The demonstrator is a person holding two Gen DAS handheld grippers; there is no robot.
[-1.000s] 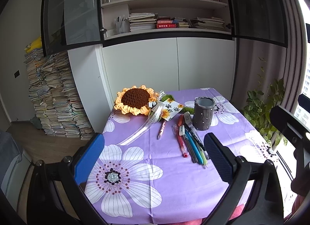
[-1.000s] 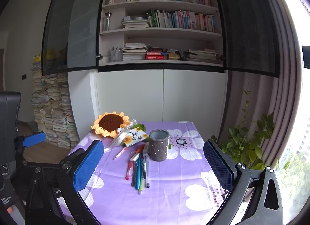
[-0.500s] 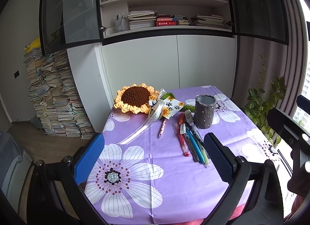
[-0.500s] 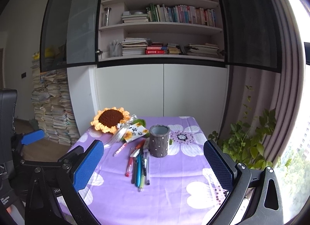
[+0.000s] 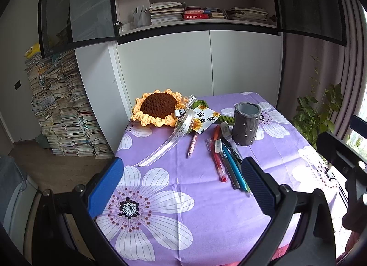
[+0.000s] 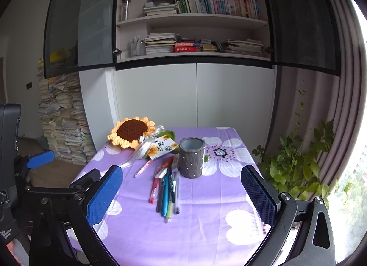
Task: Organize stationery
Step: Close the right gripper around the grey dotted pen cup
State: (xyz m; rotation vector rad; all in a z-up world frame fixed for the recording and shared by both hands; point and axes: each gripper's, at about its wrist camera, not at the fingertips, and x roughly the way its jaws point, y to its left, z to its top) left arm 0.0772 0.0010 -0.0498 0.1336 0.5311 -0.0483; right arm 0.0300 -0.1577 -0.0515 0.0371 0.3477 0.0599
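a: several pens in a loose bundle on the purple flower-print tablecloth, just left of the grey pen cup. long axes run roughly near-to-far, tips toward the cameras, caps toward the cup.

b: which ones can you tell apart?

a: red gel pen, dark grey one, teal pen, black marker slanting across them. pink pen lies apart to the left, tip pointing near-left. white eraser sits on the bundle's far end. in the right wrist view a green-tipped pen reaches nearest.

b: cup?

a: upright cylinder, rough clay-like wall with white dots, wavy rim, pale inside. contents not visible.

b: grippers?

a: left gripper jaws spread wide, nothing between, held over the near half of the table; blue textured pads. right gripper likewise spread and holding nothing, pens framed between its fingers.

b: hidden bits?

a: left gripper's right finger covers the teal pen's tip. crocheted sunflower stem mostly under a printed tag and clear ribbon. pen label text too small to read.
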